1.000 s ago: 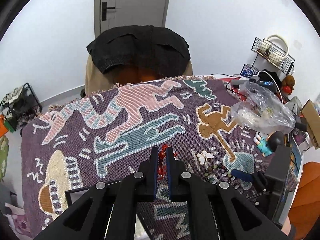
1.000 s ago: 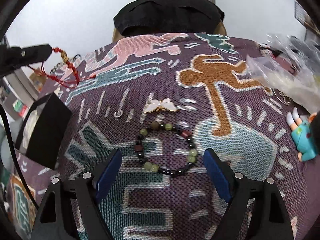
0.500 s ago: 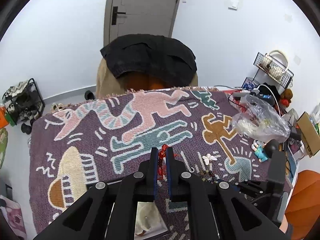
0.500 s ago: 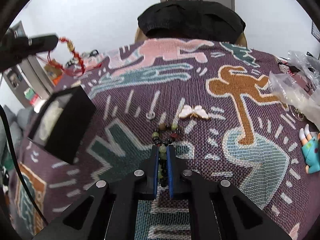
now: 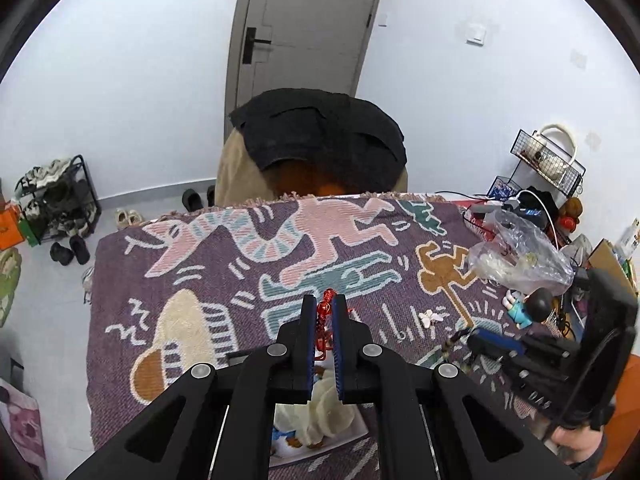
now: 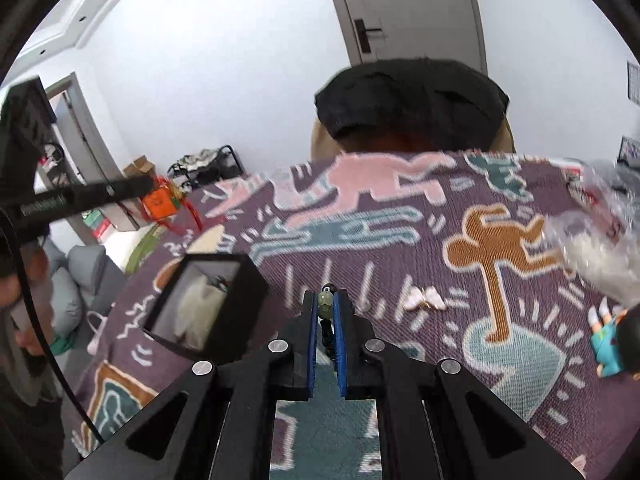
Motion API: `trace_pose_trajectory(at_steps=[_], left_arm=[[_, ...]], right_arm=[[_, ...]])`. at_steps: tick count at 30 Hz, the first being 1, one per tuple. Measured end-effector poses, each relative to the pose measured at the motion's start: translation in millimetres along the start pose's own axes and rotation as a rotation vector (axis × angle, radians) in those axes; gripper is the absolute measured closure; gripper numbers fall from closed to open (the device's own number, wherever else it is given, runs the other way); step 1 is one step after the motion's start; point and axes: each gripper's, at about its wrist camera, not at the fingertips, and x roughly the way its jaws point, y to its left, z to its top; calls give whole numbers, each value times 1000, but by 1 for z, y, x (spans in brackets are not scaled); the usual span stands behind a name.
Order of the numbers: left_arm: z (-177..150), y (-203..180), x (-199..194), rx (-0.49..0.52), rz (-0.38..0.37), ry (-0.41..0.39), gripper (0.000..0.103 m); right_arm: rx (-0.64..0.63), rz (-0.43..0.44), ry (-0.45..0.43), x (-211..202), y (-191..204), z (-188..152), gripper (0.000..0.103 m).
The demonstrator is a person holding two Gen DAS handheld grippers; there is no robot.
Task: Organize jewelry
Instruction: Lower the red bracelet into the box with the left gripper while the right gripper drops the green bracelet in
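A purple woven blanket with cartoon figures (image 5: 240, 280) covers the table. The left gripper (image 5: 323, 312) pinches a red beaded cord bracelet (image 5: 322, 322) between its 2 fingers, above an open black jewelry box with white lining (image 6: 208, 304) that sits on the blanket's left part. To the box's right, the right gripper (image 6: 325, 308) clamps a green-and-dark beaded bracelet (image 6: 325, 308) off the blanket. A white butterfly-shaped hair clip (image 6: 425, 300) lies on the blanket right of that gripper. Farther right lie a crumpled clear plastic bag (image 5: 520, 260) and, nearer the camera than the bag, a small blue cartoon figurine (image 6: 610, 344). Behind the table stands a tan chair draped with black cloth (image 5: 316, 140).
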Motion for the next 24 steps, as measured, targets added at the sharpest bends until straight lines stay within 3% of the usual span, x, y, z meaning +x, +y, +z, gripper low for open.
trace_pose_trajectory(at_steps=[6, 12, 14, 16, 17, 18, 24], left_arm=[[-14, 12, 0, -12, 5, 23, 95], [-29, 21, 12, -31, 1, 99, 92], [-33, 24, 12, -35, -6, 117, 81], [-36, 28, 7, -34, 3, 99, 54], [-37, 30, 3, -33, 16, 79, 34], [-37, 32, -1, -33, 26, 57, 24], [-39, 48, -19, -38, 65, 25, 23]], right_arm=[[-30, 34, -44, -13, 22, 19, 95], [-59, 61, -69, -18, 44, 30, 95], [-66, 78, -73, -18, 52, 33, 95], [-75, 94, -73, -17, 59, 34, 95], [-80, 103, -71, -16, 63, 34, 95], [-87, 111, -68, -13, 68, 35, 95], [-113, 158, -47, 3, 91, 37, 95]])
